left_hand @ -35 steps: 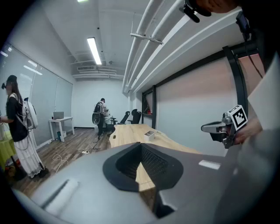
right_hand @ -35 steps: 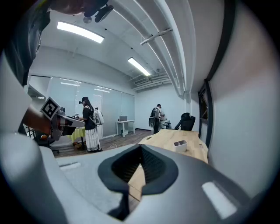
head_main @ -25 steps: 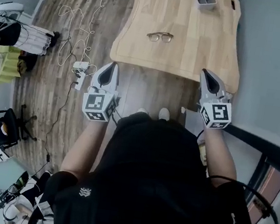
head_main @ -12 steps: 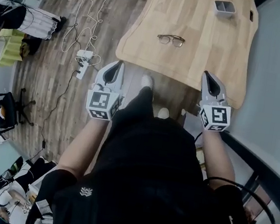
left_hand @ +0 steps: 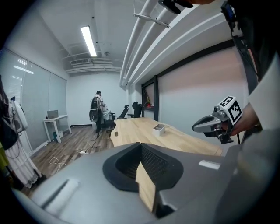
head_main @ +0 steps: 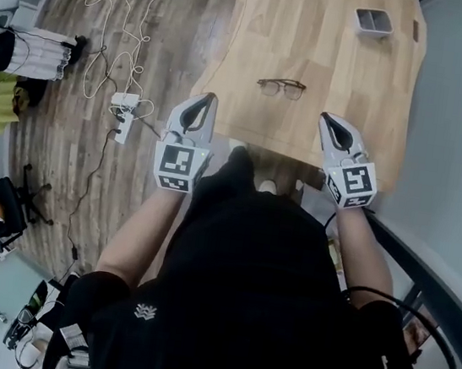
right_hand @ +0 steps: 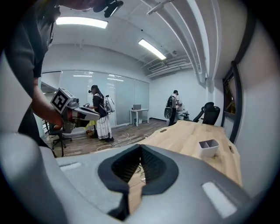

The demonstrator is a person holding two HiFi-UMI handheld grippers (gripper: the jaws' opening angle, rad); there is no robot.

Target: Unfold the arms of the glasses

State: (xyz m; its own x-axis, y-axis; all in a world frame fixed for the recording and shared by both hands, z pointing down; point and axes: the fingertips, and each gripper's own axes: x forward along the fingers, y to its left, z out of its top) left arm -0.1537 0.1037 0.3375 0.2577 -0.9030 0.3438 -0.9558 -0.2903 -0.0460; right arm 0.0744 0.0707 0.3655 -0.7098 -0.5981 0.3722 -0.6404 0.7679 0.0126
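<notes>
A pair of thin-framed glasses lies on the light wooden table, a little beyond the near edge, lenses toward me. My left gripper hovers at the table's near left edge, shut and empty. My right gripper hangs over the near edge to the right of the glasses, also shut with nothing in it. The glasses lie ahead of and between the two grippers, apart from both. In the left gripper view the right gripper shows beside the table; the glasses are hidden in both gripper views.
A small white two-part tray stands at the table's far right, also seen as the tray. Cables and a power strip lie on the wooden floor to the left. People and office chairs stand far back in the room.
Both grippers have moved forward toward the table's near edge and closer to the glasses. Their jaws stayed shut. The glasses have not moved on the table.
</notes>
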